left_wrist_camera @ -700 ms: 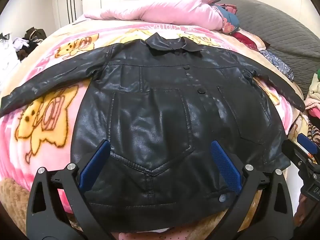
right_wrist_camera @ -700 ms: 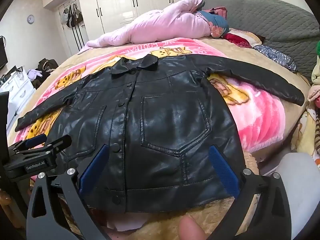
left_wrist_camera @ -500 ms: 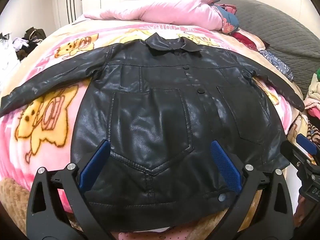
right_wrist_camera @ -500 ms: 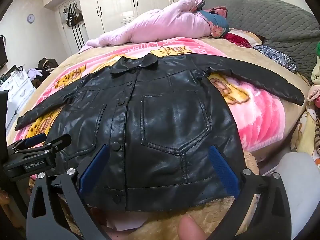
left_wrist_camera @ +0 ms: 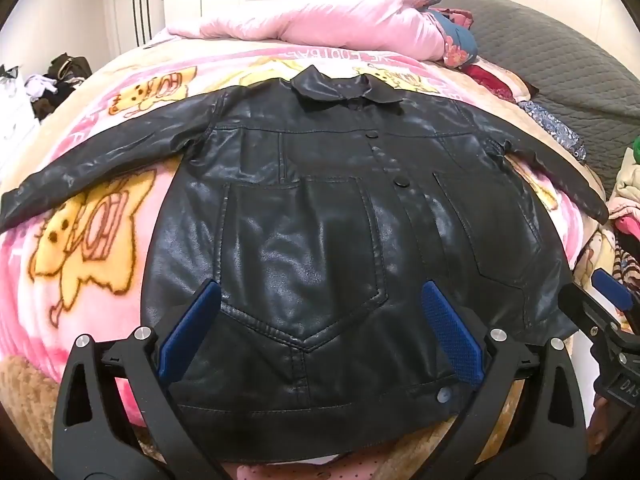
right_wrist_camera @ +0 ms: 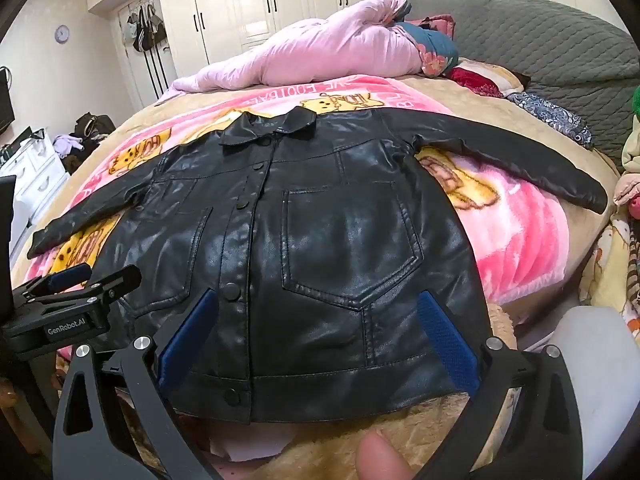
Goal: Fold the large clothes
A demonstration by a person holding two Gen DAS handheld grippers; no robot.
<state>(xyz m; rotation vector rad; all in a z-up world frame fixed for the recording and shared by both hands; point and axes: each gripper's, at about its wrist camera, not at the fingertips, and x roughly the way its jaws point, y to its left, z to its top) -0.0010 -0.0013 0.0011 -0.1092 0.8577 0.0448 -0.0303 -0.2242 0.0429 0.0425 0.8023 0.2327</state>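
Black leather jacket [left_wrist_camera: 320, 240], flat, sleeves outspread

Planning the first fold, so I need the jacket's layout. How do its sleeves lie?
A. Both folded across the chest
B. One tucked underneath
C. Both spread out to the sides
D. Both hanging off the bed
C: the jacket lies flat, front up, each sleeve stretched sideways over the blanket.

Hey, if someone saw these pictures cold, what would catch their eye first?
The black jacket, spread flat and buttoned, sleeves out to both sides, fills the middle of the bed. Under it lies a bright pink cartoon blanket. Both grippers, left and right, hover open over the jacket's hem.
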